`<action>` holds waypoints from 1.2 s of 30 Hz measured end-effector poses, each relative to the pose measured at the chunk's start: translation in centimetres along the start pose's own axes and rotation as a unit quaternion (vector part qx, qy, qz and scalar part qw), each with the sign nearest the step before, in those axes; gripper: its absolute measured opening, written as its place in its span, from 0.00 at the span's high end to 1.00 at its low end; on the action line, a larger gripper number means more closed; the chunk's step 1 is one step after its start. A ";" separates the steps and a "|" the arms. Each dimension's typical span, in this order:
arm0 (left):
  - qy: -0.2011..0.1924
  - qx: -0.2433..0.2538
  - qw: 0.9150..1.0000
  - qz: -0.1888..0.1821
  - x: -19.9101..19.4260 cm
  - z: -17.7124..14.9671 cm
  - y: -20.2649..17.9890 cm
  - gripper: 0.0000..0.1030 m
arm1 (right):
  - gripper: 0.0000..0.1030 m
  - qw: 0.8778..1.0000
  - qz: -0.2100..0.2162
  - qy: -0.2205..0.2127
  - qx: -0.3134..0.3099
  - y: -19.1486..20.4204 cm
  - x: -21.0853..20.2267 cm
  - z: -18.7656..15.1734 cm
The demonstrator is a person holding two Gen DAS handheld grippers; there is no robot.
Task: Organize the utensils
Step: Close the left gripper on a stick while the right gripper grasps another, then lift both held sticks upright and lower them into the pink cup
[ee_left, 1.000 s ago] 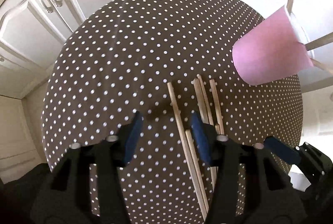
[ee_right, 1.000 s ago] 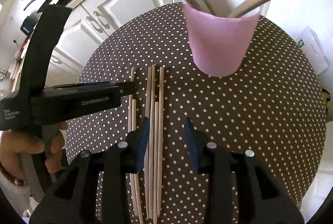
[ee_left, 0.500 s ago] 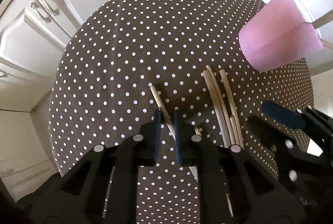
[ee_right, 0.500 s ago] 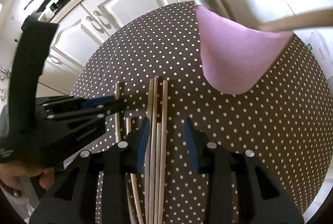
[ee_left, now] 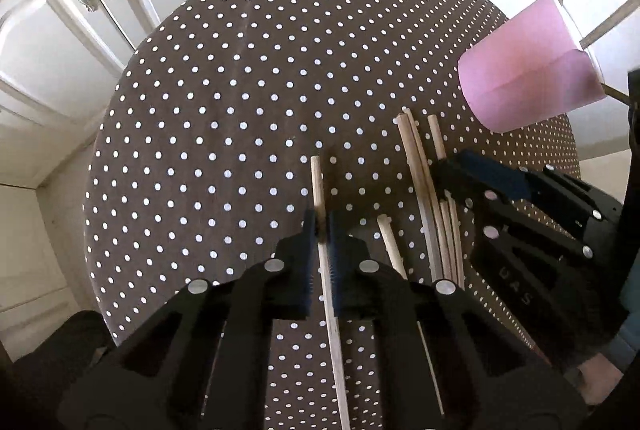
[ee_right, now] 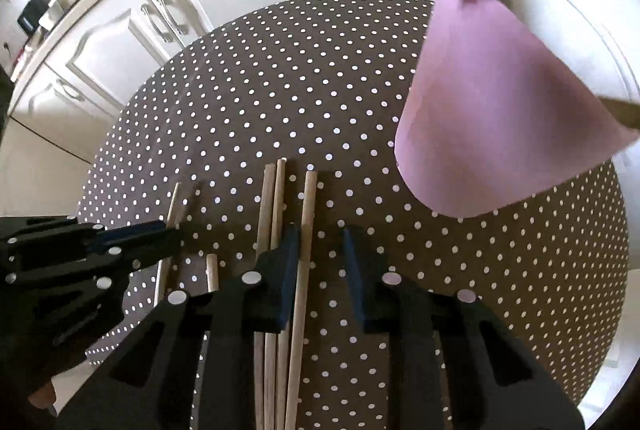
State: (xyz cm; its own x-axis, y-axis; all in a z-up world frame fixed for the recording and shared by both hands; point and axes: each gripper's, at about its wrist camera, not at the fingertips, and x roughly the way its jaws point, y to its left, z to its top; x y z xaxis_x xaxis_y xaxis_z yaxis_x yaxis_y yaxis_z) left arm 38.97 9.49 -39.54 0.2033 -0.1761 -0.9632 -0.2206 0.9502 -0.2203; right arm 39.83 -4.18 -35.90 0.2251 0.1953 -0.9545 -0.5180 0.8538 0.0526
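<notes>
Cabinets [ee_left: 48,42] behind dotted table [ee_left: 240,90]. Pink cup [ee_left: 528,78] near table's right edge, rim cut off. Left tool [ee_left: 320,226] clamped on one chopstick [ee_left: 318,186]. Right tool [ee_right: 318,250] closing, rightmost chopstick of bundle [ee_right: 276,198] between jaws; contact unclear, lower ends hidden.

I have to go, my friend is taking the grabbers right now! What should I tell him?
Left gripper: shut on one wooden stick, set apart from the rest.
Right gripper: jaws closing around the outermost stick of the bundle; not pinched yet.
Pink cup: stands on the dotted table beyond the sticks, already with some utensils in it.
Left: finish both grabs, drop the sticks into the cup, then collect the remaining ones.
</notes>
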 end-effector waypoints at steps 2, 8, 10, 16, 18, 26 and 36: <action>0.001 0.007 1.000 0.001 -0.4 -0.8 -0.1 0.94 | 0.82 1.000 0.000 0.006 0.002 -0.1 0.2 0.3; -0.006 0.020 1.000 -0.013 -1.5 -1.3 -1.6 0.94 | 0.95 0.999 0.025 0.013 0.027 -0.6 -0.1 0.9; -0.011 0.026 0.999 -0.019 -2.3 -1.6 -2.2 0.94 | 0.95 0.999 0.035 0.002 0.034 -0.5 -1.2 0.5; -0.034 0.048 0.998 -0.038 -5.4 -2.2 -3.6 0.95 | 0.96 0.996 0.054 -0.039 0.053 0.2 -5.2 -0.3; -0.046 0.056 0.996 -0.045 -6.8 -2.6 -4.0 0.95 | 0.96 0.995 0.057 -0.058 0.059 0.3 -7.0 -0.5; -0.099 0.093 0.988 -0.077 -13.8 -4.2 -4.8 0.95 | 0.96 0.984 0.067 -0.144 0.084 0.8 -14.6 -2.1; -0.163 0.135 0.971 -0.109 -20.5 -5.9 -7.1 0.95 | 0.95 0.967 0.055 -0.229 0.100 0.2 -21.2 -3.8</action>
State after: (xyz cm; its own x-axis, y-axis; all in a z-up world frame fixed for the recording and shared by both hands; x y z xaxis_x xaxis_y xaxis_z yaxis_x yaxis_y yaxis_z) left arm 30.77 4.87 -19.17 0.5187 -0.3322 -0.7878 0.1108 0.9398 -0.3234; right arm 31.79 -9.95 -16.79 0.5429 0.4449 -0.7123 -0.4001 0.8827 0.2464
